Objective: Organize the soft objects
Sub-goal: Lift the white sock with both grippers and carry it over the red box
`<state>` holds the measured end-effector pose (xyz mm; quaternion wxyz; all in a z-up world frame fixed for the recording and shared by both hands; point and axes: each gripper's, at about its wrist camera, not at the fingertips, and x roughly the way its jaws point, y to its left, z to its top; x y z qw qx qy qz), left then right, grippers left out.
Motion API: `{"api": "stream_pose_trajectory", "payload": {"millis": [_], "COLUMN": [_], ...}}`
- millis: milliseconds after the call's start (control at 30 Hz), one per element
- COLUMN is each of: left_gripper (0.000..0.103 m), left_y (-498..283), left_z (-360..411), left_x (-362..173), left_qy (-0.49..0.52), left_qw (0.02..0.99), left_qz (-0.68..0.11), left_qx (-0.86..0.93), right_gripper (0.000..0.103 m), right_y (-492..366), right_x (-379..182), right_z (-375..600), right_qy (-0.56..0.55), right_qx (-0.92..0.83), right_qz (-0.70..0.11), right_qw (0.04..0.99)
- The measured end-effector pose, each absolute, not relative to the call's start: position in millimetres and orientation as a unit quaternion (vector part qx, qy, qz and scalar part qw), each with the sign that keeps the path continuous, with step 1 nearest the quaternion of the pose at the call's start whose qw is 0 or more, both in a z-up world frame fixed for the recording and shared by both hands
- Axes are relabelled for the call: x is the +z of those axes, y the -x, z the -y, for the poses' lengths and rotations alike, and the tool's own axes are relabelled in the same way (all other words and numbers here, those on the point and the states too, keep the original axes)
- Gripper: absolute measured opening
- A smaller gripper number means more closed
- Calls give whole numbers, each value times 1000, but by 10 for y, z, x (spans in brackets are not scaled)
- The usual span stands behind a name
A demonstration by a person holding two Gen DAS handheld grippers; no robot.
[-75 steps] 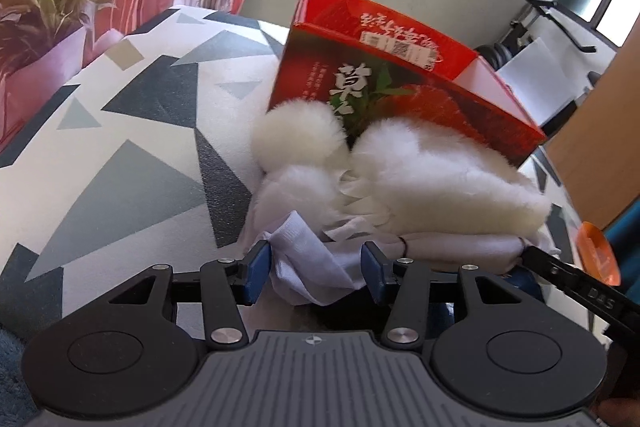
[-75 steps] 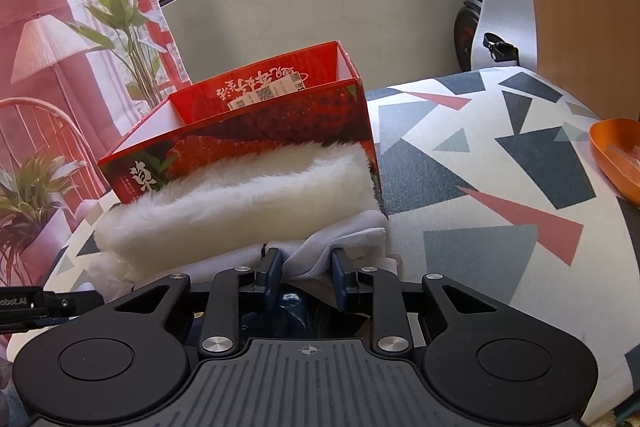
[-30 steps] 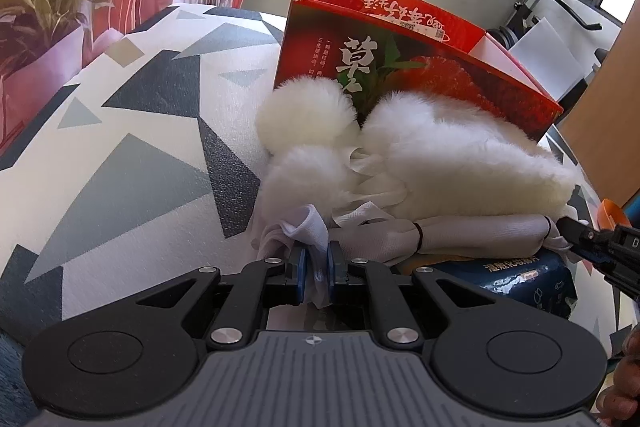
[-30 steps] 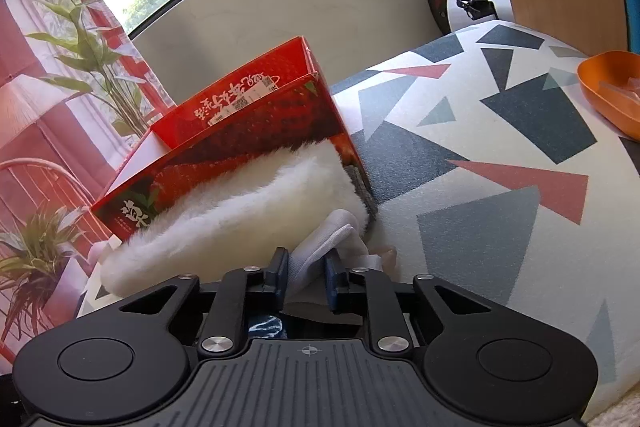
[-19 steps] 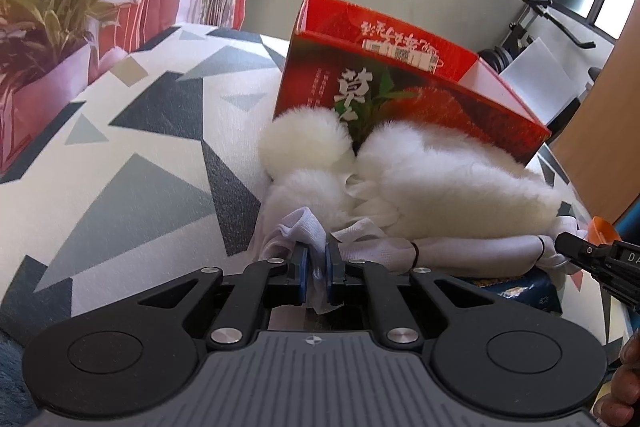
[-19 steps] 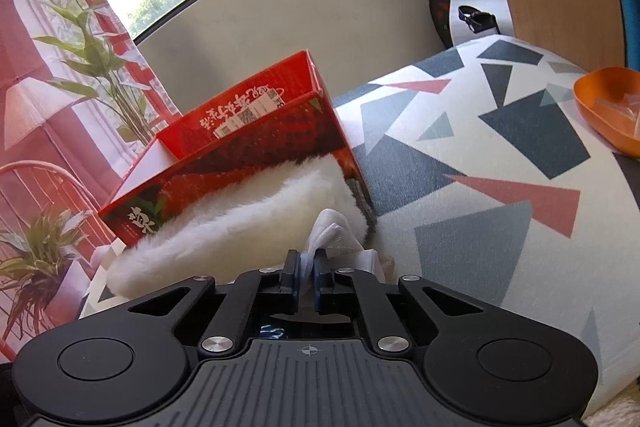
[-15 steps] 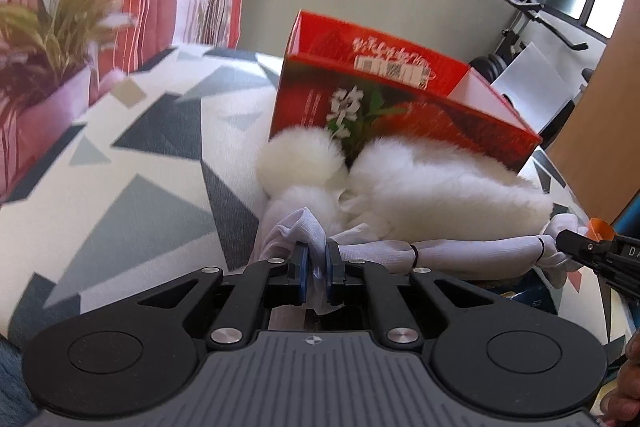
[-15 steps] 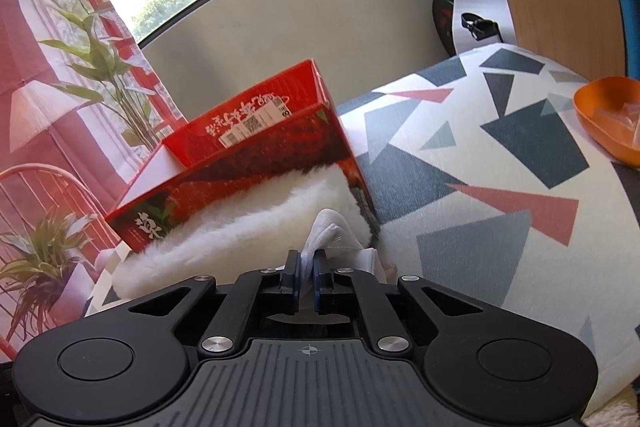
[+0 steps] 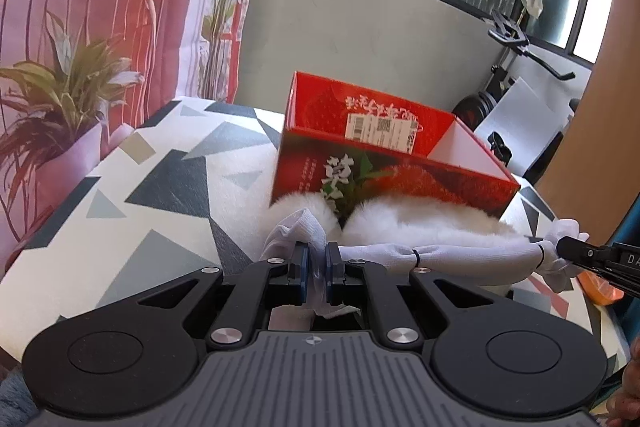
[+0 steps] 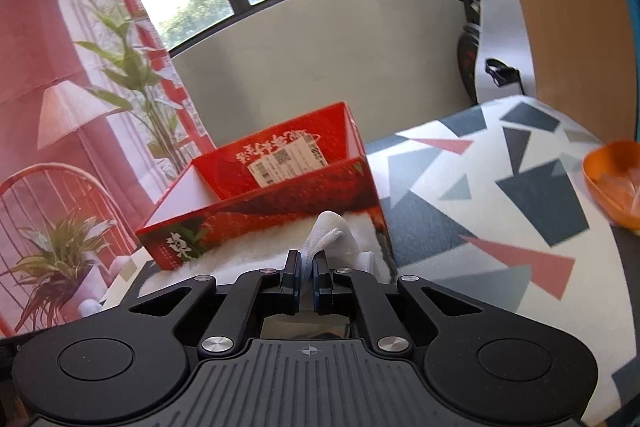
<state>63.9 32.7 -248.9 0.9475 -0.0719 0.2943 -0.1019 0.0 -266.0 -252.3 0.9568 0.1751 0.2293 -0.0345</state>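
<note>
Gripping opposite ends of a rolled white cloth bundle [image 9: 460, 253], the left tool [image 9: 316, 267] and right tool [image 10: 306, 277] stay clenched, the fluffy white item [image 9: 420, 223] and open red box [image 9: 384, 163] just ahead. Thin pinched folds could slip, dropping one end.

Fluffy white fur [image 9: 420, 223] and smooth white cloth [image 9: 460, 253] lie against a glossy red cardboard box [image 9: 400, 183] on a matt printed tablecloth [image 9: 160, 195].

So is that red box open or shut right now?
Open. The red box has no lid on top, and its inner walls with a white label show from above.
</note>
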Motion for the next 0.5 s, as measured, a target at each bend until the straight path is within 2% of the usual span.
{"api": "stream_pose_trajectory", "payload": {"millis": [267, 500], "left_gripper": [9, 9], "left_y": [-713, -897], "left_z": [-392, -411], "left_x": [-2204, -2112], "left_qy": [75, 70], "left_qw": [955, 951], "left_qz": [-261, -269], "left_qx": [-123, -134], "right_gripper": [5, 5], "right_y": [-126, -313], "right_x": [-2251, -2120], "right_z": [2577, 2565], "right_qy": [-114, -85], "right_qx": [-8, 7], "right_qz": [-217, -224], "right_qw": [970, 971]}}
